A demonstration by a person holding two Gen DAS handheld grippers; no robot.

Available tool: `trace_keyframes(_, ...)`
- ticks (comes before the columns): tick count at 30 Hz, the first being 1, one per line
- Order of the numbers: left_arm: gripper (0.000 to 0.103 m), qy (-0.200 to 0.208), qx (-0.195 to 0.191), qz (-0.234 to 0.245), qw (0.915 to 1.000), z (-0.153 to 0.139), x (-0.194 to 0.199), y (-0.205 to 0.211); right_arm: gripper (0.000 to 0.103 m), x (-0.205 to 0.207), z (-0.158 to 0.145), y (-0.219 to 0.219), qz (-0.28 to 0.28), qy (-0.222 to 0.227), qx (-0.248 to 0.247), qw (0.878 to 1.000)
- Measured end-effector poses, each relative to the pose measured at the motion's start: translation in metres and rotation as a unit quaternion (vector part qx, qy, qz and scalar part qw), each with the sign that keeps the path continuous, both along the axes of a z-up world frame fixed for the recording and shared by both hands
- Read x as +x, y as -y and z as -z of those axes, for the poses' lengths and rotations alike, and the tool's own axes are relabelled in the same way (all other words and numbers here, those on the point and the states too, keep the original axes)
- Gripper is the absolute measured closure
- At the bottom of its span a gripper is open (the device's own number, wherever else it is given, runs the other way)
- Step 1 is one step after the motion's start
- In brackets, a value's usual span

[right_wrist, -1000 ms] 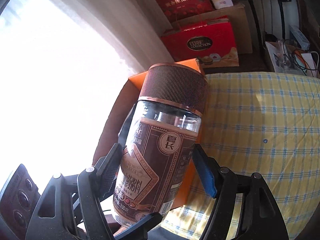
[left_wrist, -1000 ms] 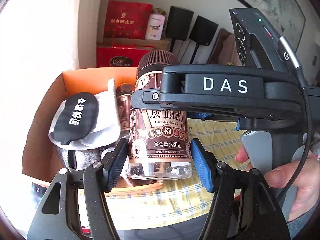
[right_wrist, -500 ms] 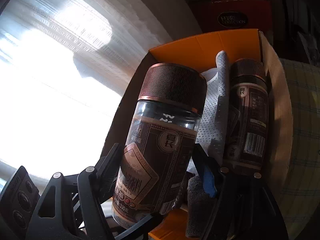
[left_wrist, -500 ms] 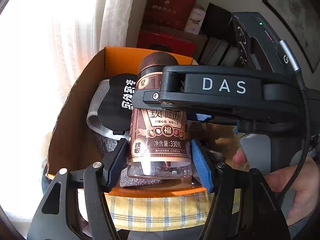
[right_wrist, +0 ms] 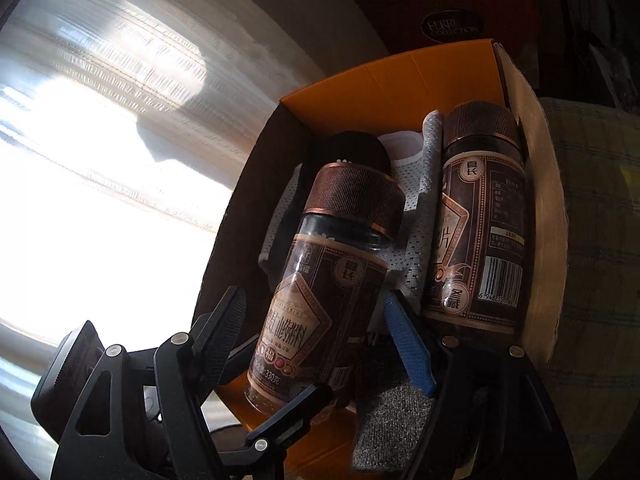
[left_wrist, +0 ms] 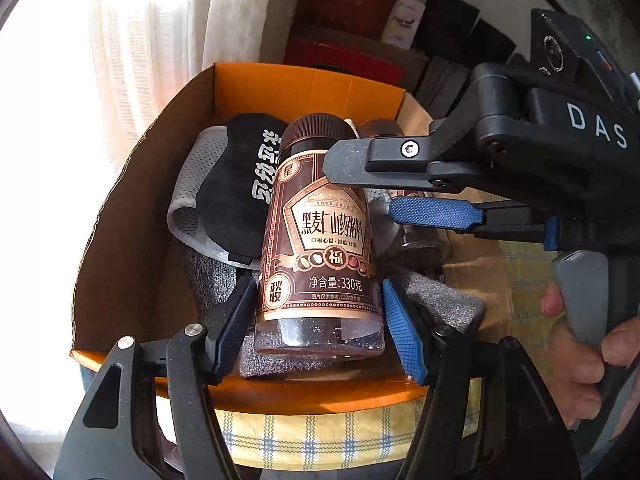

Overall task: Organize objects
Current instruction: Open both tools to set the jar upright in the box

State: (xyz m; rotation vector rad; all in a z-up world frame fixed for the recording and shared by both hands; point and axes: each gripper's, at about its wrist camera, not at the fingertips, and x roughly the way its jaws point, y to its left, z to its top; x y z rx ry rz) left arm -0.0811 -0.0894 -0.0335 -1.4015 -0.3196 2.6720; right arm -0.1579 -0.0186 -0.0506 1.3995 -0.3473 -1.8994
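Jar [left_wrist: 320, 236], brown-capped, lies in orange box [left_wrist: 304, 84] on grey cloth [left_wrist: 436, 300]. Left gripper [left_wrist: 318, 320] brackets its base, right gripper [right_wrist: 316, 332] open, gripping nothing. Risk: rolling against second jar [right_wrist: 480, 240].

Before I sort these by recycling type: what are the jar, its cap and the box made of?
Jar: clear plastic, probably, since dark grains show through its glossy base; glass is possible. Cap: ribbed brown with a coppery sheen, likely metallised plastic. Box: matte cardboard, brown and orange, with a raw cut edge.
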Motion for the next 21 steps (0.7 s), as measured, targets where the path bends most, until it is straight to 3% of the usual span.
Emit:
trace_keyframes(5,0.042,-0.003,0.007,-0.006,1.0000,-0.007,0.013,0.003,0.027,0.004,-0.025,-0.020,0.007,-0.023,-0.013,1.000)
trace_keyframes(14,0.040,-0.015,0.011,-0.012,0.9998,-0.024,0.032,0.003,0.022,0.054,-0.049,-0.067,0.033,-0.097,0.032,0.994)
trace_keyframes(16,0.021,-0.024,0.009,-0.013,0.9996,-0.030,0.038,0.002,0.021,0.056,-0.052,-0.085,0.045,-0.122,0.057,0.990)
trace_keyframes(21,0.018,-0.050,0.003,-0.011,0.9987,-0.044,0.048,-0.006,0.018,0.072,-0.047,-0.116,0.068,-0.159,0.100,0.980)
